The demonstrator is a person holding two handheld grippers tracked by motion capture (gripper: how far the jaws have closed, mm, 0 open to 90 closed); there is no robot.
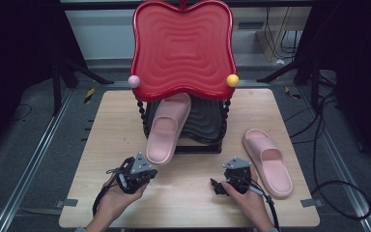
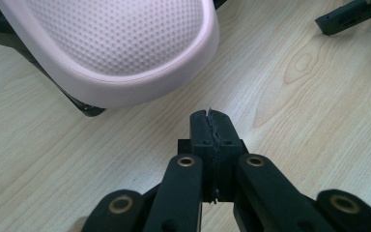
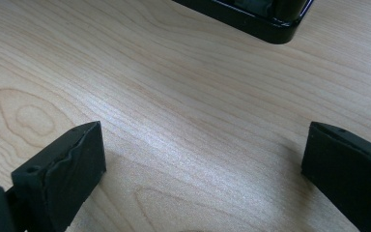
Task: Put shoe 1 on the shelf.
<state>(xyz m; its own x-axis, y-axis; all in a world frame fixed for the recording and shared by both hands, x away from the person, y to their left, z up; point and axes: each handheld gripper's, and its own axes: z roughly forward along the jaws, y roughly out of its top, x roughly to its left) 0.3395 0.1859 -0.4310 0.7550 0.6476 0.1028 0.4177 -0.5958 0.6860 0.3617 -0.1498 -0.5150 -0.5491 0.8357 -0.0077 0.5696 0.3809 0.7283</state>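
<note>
While both grippers rest low on the bench (image 1: 101, 145), the work looks half done:
Done: one pink slipper (image 1: 166, 129) leans on the black lower shelf (image 1: 207, 123) of the red-topped rack (image 1: 183, 46), its heel overhanging the bench.
Left: second slipper (image 1: 268, 162) lies on the bench, right of the right gripper (image 1: 216, 186).
Left gripper (image 2: 211, 126): jaws pressed together, empty, just short of the leaning slipper's heel.
Right gripper: jaws wide apart, empty, over bare wood.
</note>
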